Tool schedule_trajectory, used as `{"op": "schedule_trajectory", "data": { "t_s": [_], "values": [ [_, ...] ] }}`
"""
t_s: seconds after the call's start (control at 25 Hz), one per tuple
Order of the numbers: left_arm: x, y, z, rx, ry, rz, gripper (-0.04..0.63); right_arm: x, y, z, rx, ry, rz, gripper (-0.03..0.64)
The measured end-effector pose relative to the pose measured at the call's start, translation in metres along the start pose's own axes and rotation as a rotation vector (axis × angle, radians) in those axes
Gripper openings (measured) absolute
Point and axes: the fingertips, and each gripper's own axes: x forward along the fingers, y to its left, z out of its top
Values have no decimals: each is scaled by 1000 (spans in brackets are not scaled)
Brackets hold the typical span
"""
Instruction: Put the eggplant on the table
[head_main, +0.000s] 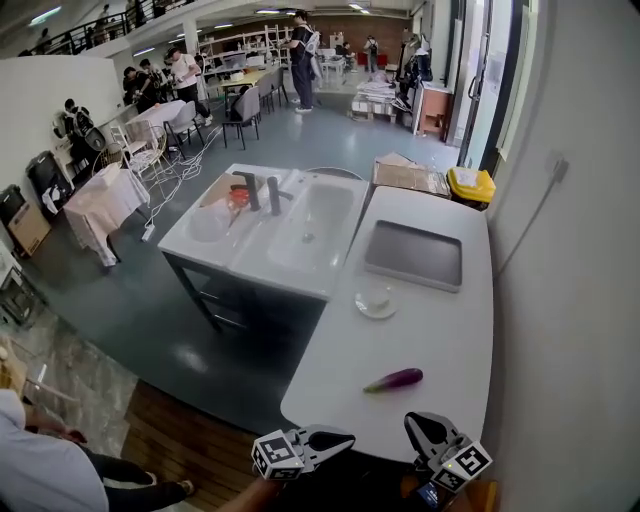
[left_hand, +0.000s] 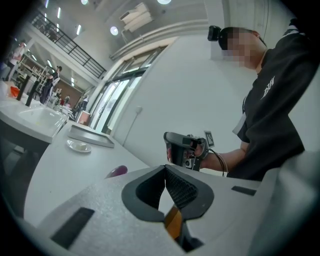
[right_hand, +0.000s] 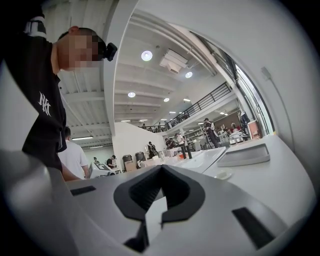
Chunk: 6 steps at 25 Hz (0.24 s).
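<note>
A purple eggplant (head_main: 393, 380) lies on the white table (head_main: 445, 325) near its front end, with nothing touching it. The left gripper view shows the eggplant (left_hand: 116, 171) low on the tabletop, just beyond the jaws. My left gripper (head_main: 347, 438) hovers at the table's front edge, below and left of the eggplant; its jaws are shut and empty (left_hand: 165, 168). My right gripper (head_main: 411, 421) hangs just below the eggplant, to its right. Its jaws (right_hand: 161, 168) are shut on nothing. The left gripper view also catches the right gripper (left_hand: 184, 146) in a hand.
A small saucer (head_main: 375, 302) and a dark flat tray (head_main: 414, 255) sit farther back on the table. A white sink unit (head_main: 300, 225) with dark taps adjoins the table on the left. A wall runs along the right side. People stand far off in the hall.
</note>
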Motion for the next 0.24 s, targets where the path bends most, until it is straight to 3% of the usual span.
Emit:
{"op": "schedule_trajectory", "data": {
  "t_s": [0.24],
  "values": [
    [-16, -17, -6, -21, 19, -39, 6, -3, 28, -5, 31, -7, -9, 2]
  ]
}}
